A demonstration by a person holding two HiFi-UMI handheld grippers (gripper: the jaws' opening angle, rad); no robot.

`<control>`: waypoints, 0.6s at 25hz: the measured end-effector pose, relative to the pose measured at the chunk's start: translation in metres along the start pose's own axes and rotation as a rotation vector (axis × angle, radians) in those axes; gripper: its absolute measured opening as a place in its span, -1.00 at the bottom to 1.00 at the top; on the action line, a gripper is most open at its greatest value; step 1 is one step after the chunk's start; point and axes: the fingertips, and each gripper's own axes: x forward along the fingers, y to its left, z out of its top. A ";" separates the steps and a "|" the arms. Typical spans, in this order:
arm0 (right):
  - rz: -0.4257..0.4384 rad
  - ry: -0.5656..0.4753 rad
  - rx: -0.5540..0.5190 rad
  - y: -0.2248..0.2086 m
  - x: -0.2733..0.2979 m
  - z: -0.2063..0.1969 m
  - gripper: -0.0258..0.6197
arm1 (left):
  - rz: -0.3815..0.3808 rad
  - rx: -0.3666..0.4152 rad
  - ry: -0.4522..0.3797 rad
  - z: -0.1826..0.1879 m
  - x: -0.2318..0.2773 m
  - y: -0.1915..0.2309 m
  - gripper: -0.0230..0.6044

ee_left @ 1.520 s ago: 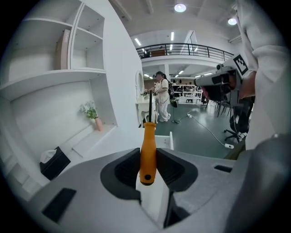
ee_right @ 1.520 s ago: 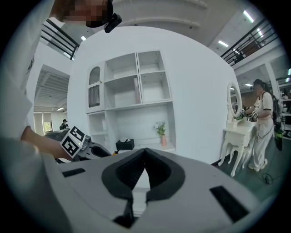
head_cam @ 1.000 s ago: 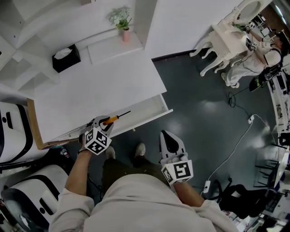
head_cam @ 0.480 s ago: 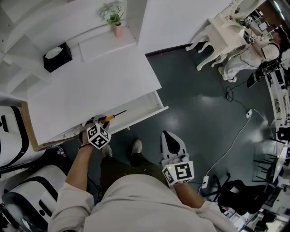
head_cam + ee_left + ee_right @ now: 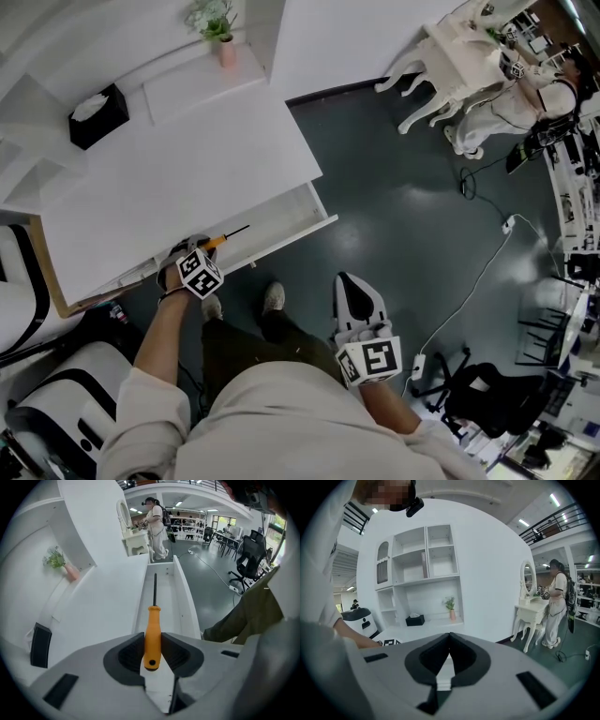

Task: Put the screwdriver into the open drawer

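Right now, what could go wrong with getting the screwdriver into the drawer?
The left claw pinches only the back end of the screwdriver, so it might tilt or slip out. The drawer is narrow, and the metal tip could bump its wall or land on the desk top beside it if the aim drifts.

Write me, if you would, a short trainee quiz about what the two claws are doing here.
1. True or false: the right claw holds the screwdriver.
2. In the left gripper view, the screwdriver's shaft points: A) along the open drawer; B) straight up; C) straight down.
3. Fill in: the left claw is shut on the screwdriver's ____ handle.
Key: 1 false; 2 A; 3 orange.
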 end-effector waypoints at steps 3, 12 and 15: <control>-0.012 0.016 0.001 -0.008 0.001 -0.005 -0.91 | -0.011 0.008 0.025 -0.004 0.016 -0.002 -0.57; -0.044 0.059 0.005 -0.026 0.008 -0.016 -0.91 | -0.047 0.009 0.081 -0.014 0.061 -0.008 -0.57; -0.053 0.073 0.006 -0.031 0.008 -0.021 -0.91 | -0.045 0.028 0.095 -0.016 0.073 -0.008 -0.57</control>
